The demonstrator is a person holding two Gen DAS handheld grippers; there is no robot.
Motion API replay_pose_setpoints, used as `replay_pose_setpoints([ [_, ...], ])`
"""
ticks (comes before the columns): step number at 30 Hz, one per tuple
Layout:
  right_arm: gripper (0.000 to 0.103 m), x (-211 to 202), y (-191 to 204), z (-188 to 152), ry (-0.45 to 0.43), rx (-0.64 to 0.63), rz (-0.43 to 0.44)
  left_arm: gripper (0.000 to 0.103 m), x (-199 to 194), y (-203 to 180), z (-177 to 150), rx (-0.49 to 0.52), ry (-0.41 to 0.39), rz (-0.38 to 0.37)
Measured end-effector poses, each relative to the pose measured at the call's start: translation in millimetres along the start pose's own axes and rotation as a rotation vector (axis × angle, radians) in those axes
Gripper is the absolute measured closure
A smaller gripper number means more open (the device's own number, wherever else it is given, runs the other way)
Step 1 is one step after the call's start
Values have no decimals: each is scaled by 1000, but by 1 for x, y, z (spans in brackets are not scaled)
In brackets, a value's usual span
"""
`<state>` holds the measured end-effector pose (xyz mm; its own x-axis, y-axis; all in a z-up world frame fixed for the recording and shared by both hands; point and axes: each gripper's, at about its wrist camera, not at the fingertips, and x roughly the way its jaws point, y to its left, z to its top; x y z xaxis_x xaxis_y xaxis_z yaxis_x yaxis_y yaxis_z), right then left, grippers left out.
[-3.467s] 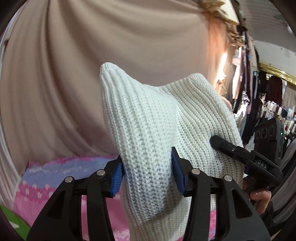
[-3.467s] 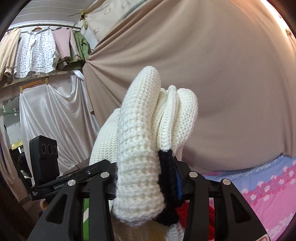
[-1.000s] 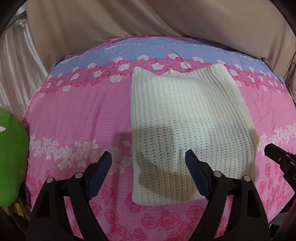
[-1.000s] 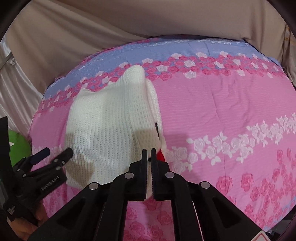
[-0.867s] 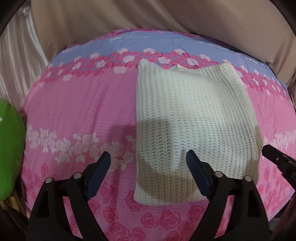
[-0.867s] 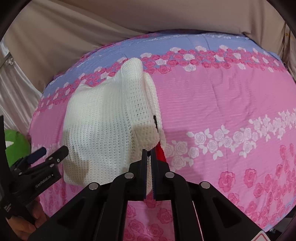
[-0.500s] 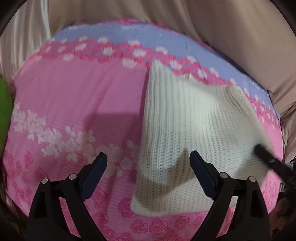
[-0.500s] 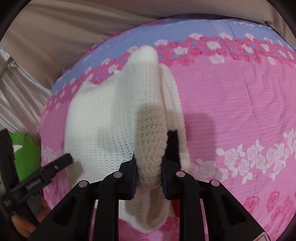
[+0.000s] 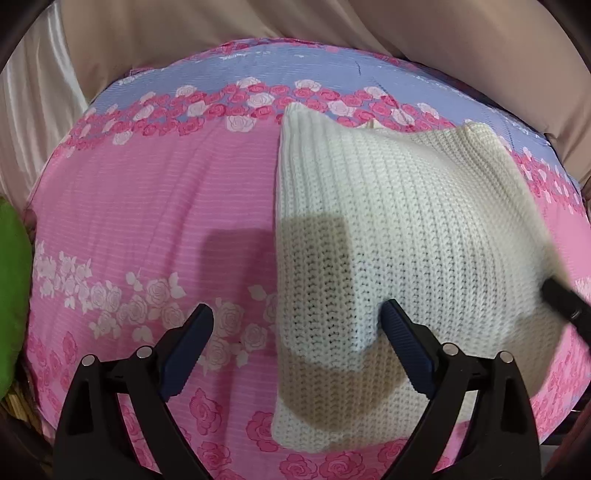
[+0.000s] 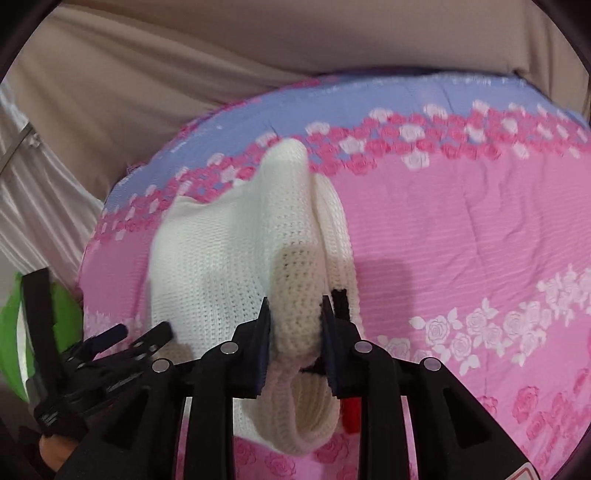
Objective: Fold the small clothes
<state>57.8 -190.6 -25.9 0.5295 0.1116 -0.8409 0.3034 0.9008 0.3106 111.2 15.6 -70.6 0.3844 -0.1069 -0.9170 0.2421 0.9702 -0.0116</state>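
Observation:
A folded white knit sweater lies on the pink rose-print sheet. My left gripper is open; the sweater's near left edge sits between its blue pads, the right pad touching the knit. In the right wrist view my right gripper is shut on a thick bunched fold of the sweater, lifting its right edge off the sheet. Black and red trim shows at the held fold. The left gripper also shows at the lower left.
Beige curtain hangs behind the bed. A green object sits at the left edge. Silvery cloth hangs at the far left.
Both grippers had held the sweater up, then laid it on the bed. In the last second the right gripper closed on the sweater's right edge and raised it; the left stays open.

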Motion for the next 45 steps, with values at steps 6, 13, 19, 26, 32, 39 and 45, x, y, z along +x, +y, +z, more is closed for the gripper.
replay_pose_setpoints([
  [6,71,42,-12,-20,93,-52,-88,11,-3,-4,1,21,-5,16],
  [13,61,-44,-8,-16,-61,15,-163,13,-28,-11,-11,19,-18,22],
  [19,59,-37,4,-44,5,2,-200,13,-46,-31,-28,82,-64,41],
  [26,53,-26,9,-61,28,-17,-251,13,-56,-37,-38,96,-86,40],
  [32,52,-27,21,-67,25,-58,-247,13,-62,-36,-46,91,-91,54],
  [39,50,-32,35,-73,5,-92,-245,14,-68,-33,-52,77,-106,69],
  [45,50,-36,37,-76,-5,-90,-248,14,-73,-34,-53,72,-120,72],
])
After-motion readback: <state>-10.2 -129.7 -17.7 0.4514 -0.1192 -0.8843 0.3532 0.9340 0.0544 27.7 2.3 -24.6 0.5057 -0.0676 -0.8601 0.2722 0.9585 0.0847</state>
